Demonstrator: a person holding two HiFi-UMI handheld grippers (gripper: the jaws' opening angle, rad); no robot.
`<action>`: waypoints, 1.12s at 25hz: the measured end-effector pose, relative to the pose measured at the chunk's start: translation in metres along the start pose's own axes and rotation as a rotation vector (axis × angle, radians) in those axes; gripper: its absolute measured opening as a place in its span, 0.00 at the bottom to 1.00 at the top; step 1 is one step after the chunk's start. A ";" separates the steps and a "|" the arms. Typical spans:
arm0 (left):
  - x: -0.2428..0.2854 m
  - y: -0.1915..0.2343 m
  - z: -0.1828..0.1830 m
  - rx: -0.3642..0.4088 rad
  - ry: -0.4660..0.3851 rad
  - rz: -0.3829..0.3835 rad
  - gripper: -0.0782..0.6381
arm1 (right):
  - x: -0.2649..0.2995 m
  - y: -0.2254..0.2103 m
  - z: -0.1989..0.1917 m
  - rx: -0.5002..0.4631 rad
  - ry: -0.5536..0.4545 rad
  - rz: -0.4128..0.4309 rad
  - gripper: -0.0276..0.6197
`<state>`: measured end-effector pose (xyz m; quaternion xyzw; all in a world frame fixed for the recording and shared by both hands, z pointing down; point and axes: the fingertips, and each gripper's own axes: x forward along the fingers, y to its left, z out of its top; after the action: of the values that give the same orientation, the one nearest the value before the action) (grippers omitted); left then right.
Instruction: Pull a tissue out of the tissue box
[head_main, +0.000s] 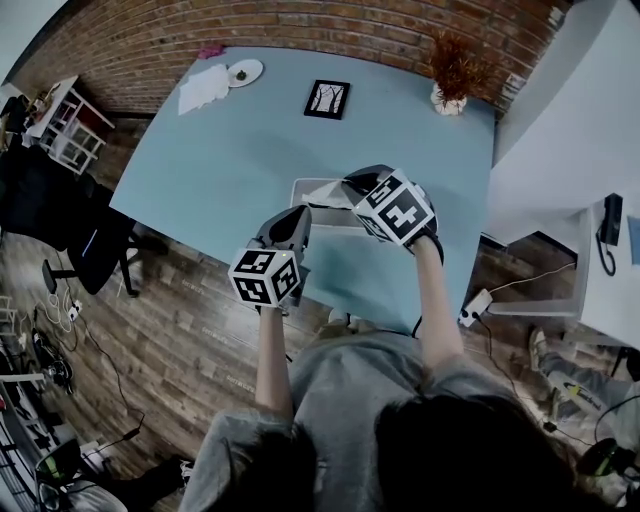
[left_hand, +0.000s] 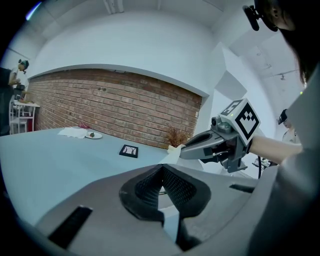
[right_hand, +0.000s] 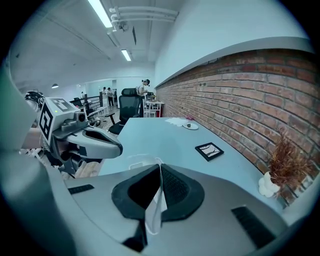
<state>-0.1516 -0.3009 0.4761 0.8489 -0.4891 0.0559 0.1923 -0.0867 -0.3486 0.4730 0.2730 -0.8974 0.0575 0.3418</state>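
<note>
While pinching the tissue (right_hand: 154, 210) in the right gripper (right_hand: 160, 166), jaws clamped on it, draw straight up, slow and steady. Mind the tissue box (head_main: 312, 190) at the table's (head_main: 220, 160) near edge, just below; bring the left gripper (left_hand: 161, 170), jaws together and empty, down to pin it.

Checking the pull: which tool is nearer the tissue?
Right. The right tool is shut on the tissue; the left tool is apart from it, off to its left.

Blue table (head_main: 230, 160) w/ tissue box (head_main: 318, 192) nr front edge; pic frame (head_main: 327, 99), plate (head_main: 245, 72), white cloth (head_main: 203, 88), vase (head_main: 450, 100) further back.
</note>
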 end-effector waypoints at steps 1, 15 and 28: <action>-0.001 0.000 0.002 0.003 -0.005 0.001 0.11 | -0.003 0.001 0.000 -0.002 -0.003 0.002 0.05; -0.012 -0.016 0.021 0.041 -0.054 0.012 0.11 | -0.035 0.000 0.001 0.018 -0.083 -0.020 0.05; -0.024 -0.036 0.026 0.074 -0.105 0.044 0.11 | -0.074 0.001 0.009 -0.013 -0.227 -0.030 0.05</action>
<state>-0.1359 -0.2748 0.4355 0.8462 -0.5148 0.0335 0.1338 -0.0469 -0.3165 0.4181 0.2889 -0.9266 0.0152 0.2405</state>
